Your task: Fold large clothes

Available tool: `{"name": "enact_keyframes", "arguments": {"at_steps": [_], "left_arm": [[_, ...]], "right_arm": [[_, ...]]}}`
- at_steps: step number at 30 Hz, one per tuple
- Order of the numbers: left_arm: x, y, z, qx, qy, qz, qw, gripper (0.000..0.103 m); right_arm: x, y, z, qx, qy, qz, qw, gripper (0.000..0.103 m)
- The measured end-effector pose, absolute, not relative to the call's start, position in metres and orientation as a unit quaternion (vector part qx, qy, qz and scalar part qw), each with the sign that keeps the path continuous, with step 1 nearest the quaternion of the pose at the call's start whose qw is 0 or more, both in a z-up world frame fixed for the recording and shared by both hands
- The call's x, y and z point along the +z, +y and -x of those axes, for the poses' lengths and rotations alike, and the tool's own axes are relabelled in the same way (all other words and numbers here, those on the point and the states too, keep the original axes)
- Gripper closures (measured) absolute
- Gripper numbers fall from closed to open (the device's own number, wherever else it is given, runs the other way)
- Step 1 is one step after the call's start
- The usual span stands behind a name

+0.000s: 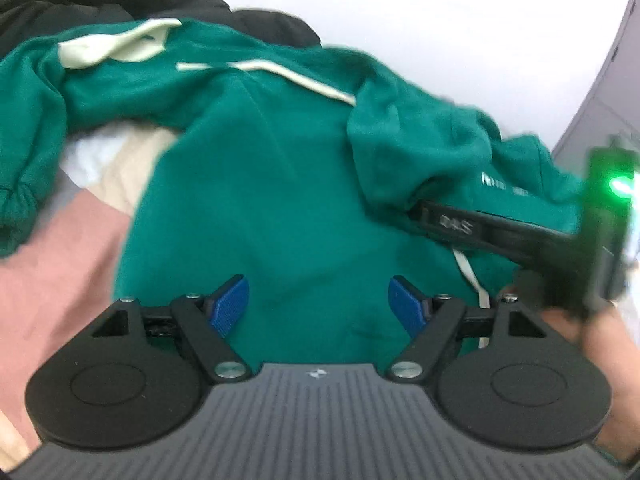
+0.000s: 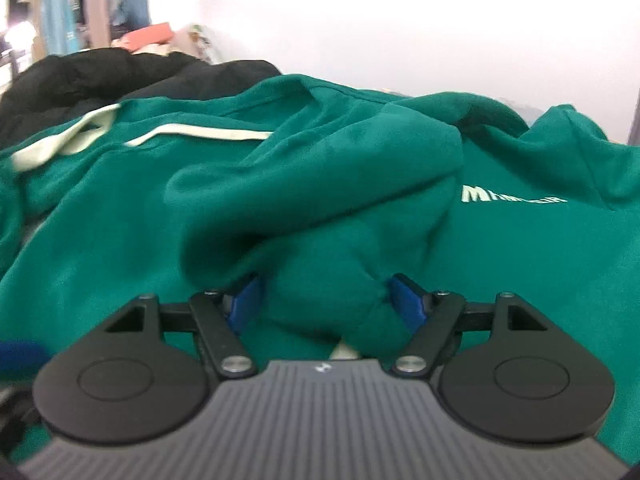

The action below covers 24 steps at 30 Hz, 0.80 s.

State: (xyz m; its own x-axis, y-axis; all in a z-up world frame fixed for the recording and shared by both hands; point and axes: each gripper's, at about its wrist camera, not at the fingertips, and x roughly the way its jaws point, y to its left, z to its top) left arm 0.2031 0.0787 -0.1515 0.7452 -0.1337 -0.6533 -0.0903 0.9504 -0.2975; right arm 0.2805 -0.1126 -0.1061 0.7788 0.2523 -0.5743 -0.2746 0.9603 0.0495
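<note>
Both grippers, left and right, gape over green hoodie (unheld); bedding beside its edge.

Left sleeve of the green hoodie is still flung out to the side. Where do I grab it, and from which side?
Take the sleeve at its gathered cuff, the firm elastic end lying on the pink bedding clear of the hoodie body. Bring the open left tool in from the bedding side, low, pinching across the cuff, since that edge looks free.
</note>
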Motion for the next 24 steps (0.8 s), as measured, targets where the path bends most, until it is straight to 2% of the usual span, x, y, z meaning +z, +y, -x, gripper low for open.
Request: {"name": "enact_keyframes", "arguments": {"at_steps": [1,2,3,4,5,6,12,16,20,24], "left_arm": [[-0.15,0.082,-0.204,-0.01,0.352,0.163,0.922,0.022],[-0.15,0.086,-0.203,-0.009,0.346,0.17,0.923,0.022],[-0.15,0.091,-0.204,-0.008,0.339,0.179,0.924,0.022],[-0.15,0.093,-0.205,-0.007,0.334,0.185,0.924,0.022],[-0.15,0.096,-0.205,-0.005,0.33,0.189,0.925,0.022],[-0.151,0.099,-0.207,-0.003,0.324,0.196,0.926,0.022],[-0.162,0.111,-0.218,-0.01,0.302,0.216,0.928,0.022],[-0.171,0.115,-0.234,-0.014,0.286,0.216,0.934,0.022],[-0.176,0.117,-0.239,-0.024,0.271,0.224,0.936,0.022],[-0.183,0.116,-0.245,-0.021,0.254,0.223,0.941,0.022]], "right_arm": [[-0.104,-0.106,-0.289,0.14,0.303,0.034,0.942,0.029],[-0.102,-0.099,-0.298,0.141,0.303,0.055,0.941,0.036],[-0.097,-0.093,-0.31,0.143,0.306,0.073,0.938,0.06],[-0.091,-0.09,-0.322,0.139,0.31,0.081,0.937,0.067],[-0.082,-0.089,-0.336,0.134,0.311,0.08,0.938,0.079],[-0.069,-0.089,-0.352,0.131,0.308,0.073,0.94,0.082],[0.009,-0.086,-0.447,0.09,0.248,0.043,0.964,0.085],[0.038,-0.079,-0.517,0.034,0.197,0.07,0.977,0.085],[0.04,-0.086,-0.576,-0.009,0.165,0.065,0.984,0.085],[0.012,-0.105,-0.613,-0.041,0.147,0.055,0.987,0.085]]}}
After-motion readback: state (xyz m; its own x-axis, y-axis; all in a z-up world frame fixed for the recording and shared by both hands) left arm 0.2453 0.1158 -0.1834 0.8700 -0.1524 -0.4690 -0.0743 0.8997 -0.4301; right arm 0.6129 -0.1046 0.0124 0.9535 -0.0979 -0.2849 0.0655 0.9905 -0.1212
